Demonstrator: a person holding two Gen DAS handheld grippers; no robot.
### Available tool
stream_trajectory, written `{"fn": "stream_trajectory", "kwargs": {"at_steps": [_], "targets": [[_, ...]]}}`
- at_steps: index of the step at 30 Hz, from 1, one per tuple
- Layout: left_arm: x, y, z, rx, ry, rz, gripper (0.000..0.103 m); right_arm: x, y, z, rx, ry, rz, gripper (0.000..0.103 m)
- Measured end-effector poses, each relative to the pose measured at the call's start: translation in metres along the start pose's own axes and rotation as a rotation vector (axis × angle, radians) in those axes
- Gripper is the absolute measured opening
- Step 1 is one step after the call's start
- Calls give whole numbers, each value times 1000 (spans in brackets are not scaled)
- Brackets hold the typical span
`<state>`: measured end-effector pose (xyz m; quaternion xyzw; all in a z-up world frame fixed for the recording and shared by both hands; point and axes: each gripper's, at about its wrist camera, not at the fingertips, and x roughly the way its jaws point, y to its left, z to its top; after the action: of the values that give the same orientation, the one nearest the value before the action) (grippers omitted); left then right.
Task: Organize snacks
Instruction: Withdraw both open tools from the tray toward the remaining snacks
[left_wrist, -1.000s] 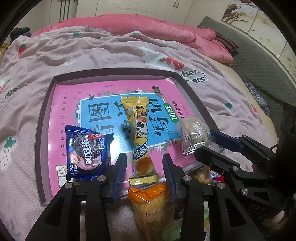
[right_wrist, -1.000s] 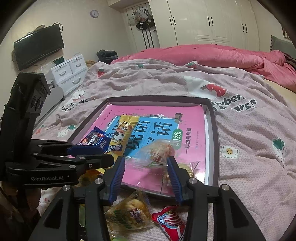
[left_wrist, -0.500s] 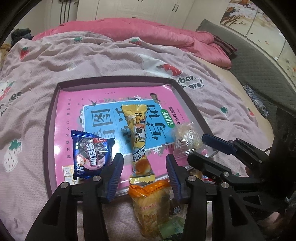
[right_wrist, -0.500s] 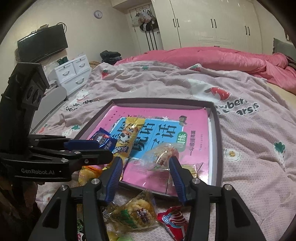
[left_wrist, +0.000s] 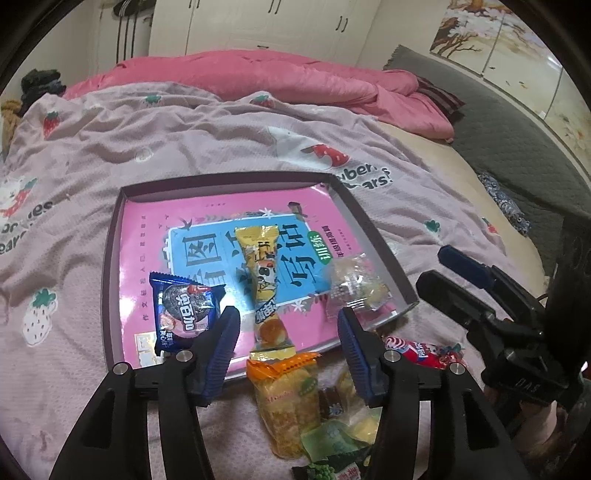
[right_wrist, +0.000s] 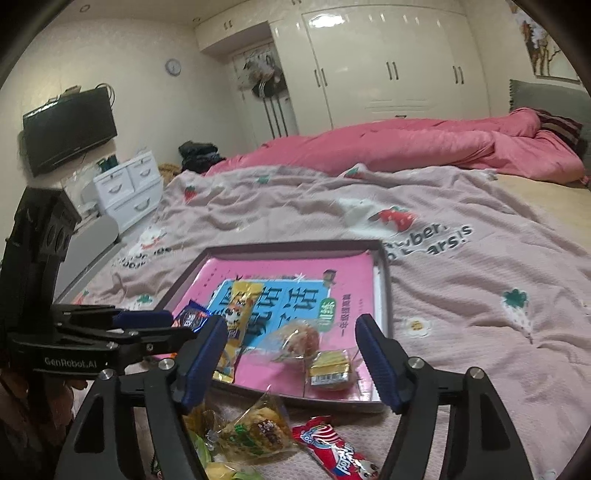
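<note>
Your left gripper (left_wrist: 288, 347) is spread wide and grips nothing; it hangs over the near edge of the tray (left_wrist: 114, 236), which lies on the strawberry-print blanket (left_wrist: 184, 140); between its blue pads you see the lower end of the yellow pack (left_wrist: 264, 280), which runs lengthwise down the middle of the pink book (left_wrist: 144, 236) lining the tray; the blue cookie pack (left_wrist: 184, 310) lies at the near left of the tray, just beside your left finger; the clear pack (left_wrist: 356, 286) sits by the tray's right wall.

Off the tray, on the blanket nearest you, is the loose heap: the orange pack (left_wrist: 286, 395) touches or overlaps the yellow pack's end, you cannot tell which; a green pack (left_wrist: 332, 443) lies below it; the red pack (left_wrist: 421, 349) lies to the right, outside the tray corner.

Your right gripper (right_wrist: 291, 354) is likewise spread and empty, held above the tray's near edge; between its fingers lie the clear pack (right_wrist: 295, 338) and a small gold pack (right_wrist: 330, 369), both inside the tray (right_wrist: 386, 280); in front of the tray lie the red pack (right_wrist: 332, 448) and a clear bag of crackers (right_wrist: 258, 432); your left gripper's arm (right_wrist: 110, 332) reaches in from the left.
</note>
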<state>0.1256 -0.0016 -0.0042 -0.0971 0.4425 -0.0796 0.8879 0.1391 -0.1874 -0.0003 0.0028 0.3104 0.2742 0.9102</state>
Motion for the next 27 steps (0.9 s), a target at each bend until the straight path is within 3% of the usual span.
{"fn": "stream_trajectory", "kwargs": {"at_steps": [27], "targets": [[-44, -22, -14, 41, -54, 44, 70, -43, 12, -4, 30, -56, -42, 85]]}}
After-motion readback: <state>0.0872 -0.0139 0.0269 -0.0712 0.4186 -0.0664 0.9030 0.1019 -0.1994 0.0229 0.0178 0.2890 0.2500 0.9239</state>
